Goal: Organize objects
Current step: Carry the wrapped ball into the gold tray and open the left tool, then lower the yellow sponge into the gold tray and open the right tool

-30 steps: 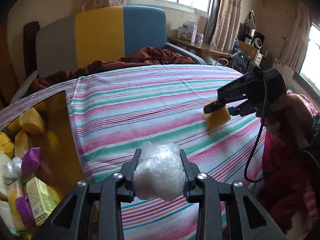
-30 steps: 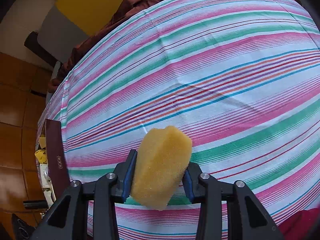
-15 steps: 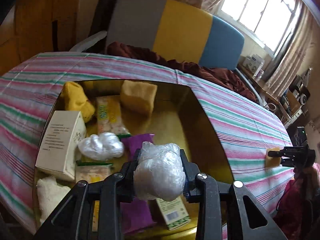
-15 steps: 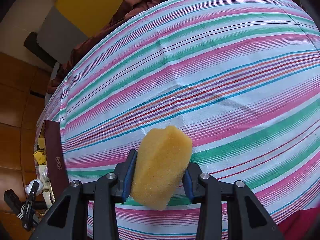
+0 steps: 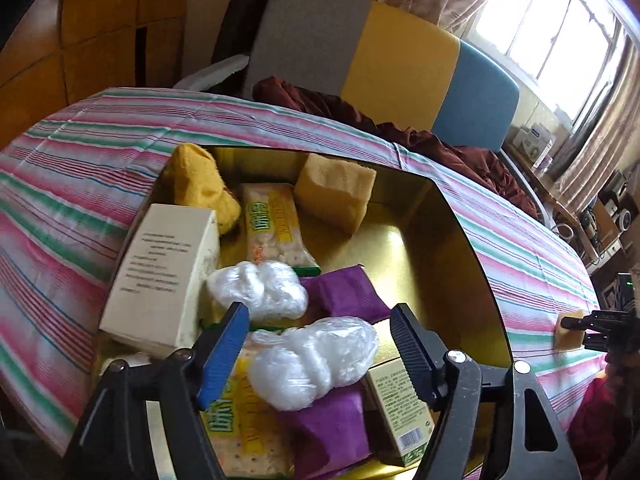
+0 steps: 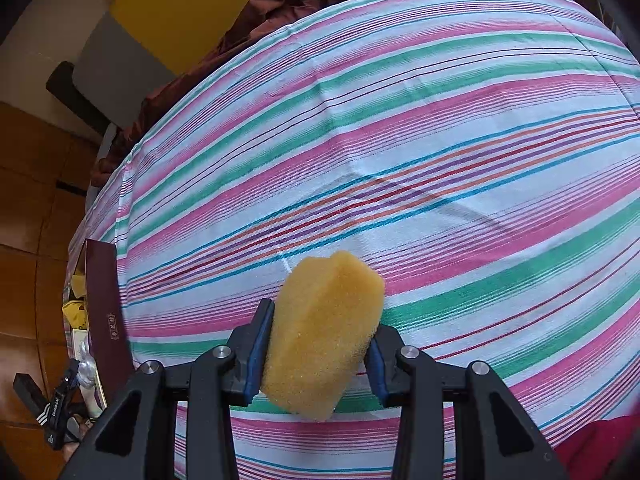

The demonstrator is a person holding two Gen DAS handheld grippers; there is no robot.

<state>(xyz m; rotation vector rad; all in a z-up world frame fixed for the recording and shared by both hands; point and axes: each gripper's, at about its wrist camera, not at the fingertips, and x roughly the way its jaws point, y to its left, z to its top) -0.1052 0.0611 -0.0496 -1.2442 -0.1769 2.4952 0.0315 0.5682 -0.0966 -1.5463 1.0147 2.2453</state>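
Plastic wad (image 5: 316, 360) now loose between just-parted left gripper (image 5: 320, 344); sponge (image 6: 324, 336) clamped right.

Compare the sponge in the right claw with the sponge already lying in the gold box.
The held sponge is pinched between the right claw pads above the striped sheet; the boxed sponge lies free, leaning at the far wall of the gold box. The held sponge has rounded edges; the boxed one is blocky with squarer corners. Both are yellow porous foam.
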